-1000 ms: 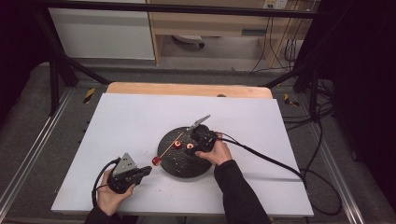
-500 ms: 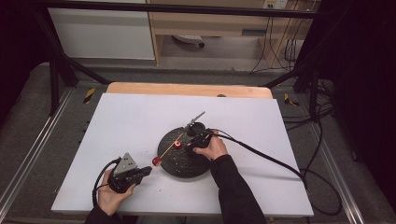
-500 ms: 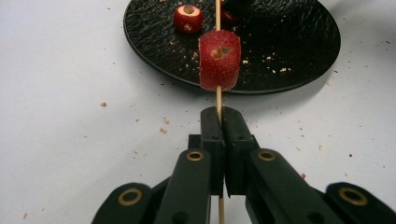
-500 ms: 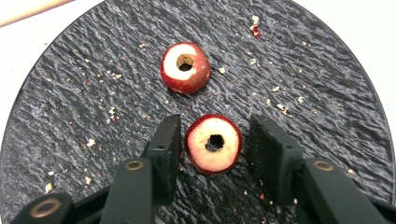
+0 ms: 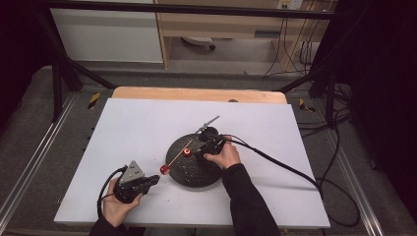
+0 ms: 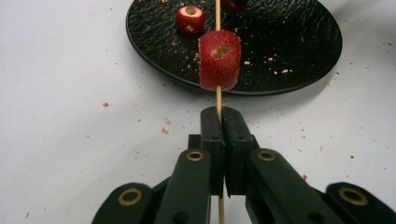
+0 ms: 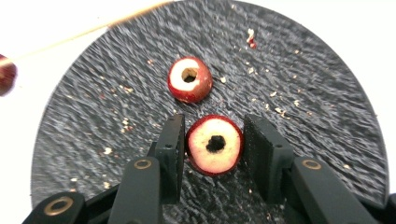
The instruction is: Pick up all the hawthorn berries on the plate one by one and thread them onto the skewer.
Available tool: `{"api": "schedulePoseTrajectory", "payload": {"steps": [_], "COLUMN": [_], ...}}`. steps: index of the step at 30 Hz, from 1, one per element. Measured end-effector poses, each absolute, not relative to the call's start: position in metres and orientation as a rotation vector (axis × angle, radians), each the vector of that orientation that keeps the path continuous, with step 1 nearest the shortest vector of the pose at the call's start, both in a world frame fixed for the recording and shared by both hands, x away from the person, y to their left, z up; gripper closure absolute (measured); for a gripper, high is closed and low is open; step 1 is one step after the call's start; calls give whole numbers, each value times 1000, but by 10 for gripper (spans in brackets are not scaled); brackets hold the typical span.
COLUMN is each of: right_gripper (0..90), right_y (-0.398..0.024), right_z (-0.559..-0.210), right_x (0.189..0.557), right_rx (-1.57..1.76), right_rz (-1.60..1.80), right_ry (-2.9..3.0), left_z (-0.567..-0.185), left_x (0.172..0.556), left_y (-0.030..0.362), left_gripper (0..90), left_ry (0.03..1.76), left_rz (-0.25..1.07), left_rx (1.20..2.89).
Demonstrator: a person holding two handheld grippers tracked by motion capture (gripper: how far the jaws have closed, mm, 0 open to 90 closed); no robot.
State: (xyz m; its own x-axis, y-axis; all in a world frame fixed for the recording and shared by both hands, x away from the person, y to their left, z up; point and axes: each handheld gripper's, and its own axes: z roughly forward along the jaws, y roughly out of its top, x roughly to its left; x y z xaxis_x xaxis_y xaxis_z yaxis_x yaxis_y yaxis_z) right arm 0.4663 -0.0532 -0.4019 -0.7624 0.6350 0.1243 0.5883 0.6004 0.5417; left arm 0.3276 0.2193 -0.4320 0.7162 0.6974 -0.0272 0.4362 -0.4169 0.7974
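Note:
My left gripper (image 6: 218, 119) is shut on a thin wooden skewer (image 6: 217, 95) that carries a red fruit piece (image 6: 219, 59) and points over the black plate (image 6: 289, 42). In the high view it (image 5: 156, 179) rests at the near left of the white board. My right gripper (image 7: 215, 122) has just been closing on a cored red fruit piece (image 7: 215, 145) lying on the plate (image 7: 303, 93), a pad against each side. A second cored piece (image 7: 189, 79) lies just beyond. From above, the right gripper (image 5: 199, 153) is over the plate (image 5: 192, 176).
A metal tool (image 5: 209, 123) lies at the plate's far edge. Crumbs dot the plate and the white board (image 5: 128, 128). The right gripper's cable (image 5: 275, 162) trails off to the right across the board. The skewer (image 5: 177, 155) slants over the plate's left side.
The right hand has shifted slightly left over the plate, and one of the two red pieces beside it is now covered by the gripper. The left hand and skewer have stayed put.

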Motion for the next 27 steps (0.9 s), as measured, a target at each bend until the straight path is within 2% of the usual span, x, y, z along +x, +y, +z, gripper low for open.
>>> {"api": "schedulePoseTrajectory", "payload": {"steps": [13, 27], "right_gripper": [608, 608], "right_y": [-87, -128], "right_z": [-382, -381], "right_x": [445, 412], "right_rx": [1156, 1280], "right_rz": [1124, 1507], "right_ry": [2609, 2334], "left_z": [-428, -420], "left_x": [326, 327], "left_y": [210, 188], "left_gripper": [882, 882], "left_ry": [848, 830], "left_rz": [400, 405], "left_rx": [2078, 2064]}}
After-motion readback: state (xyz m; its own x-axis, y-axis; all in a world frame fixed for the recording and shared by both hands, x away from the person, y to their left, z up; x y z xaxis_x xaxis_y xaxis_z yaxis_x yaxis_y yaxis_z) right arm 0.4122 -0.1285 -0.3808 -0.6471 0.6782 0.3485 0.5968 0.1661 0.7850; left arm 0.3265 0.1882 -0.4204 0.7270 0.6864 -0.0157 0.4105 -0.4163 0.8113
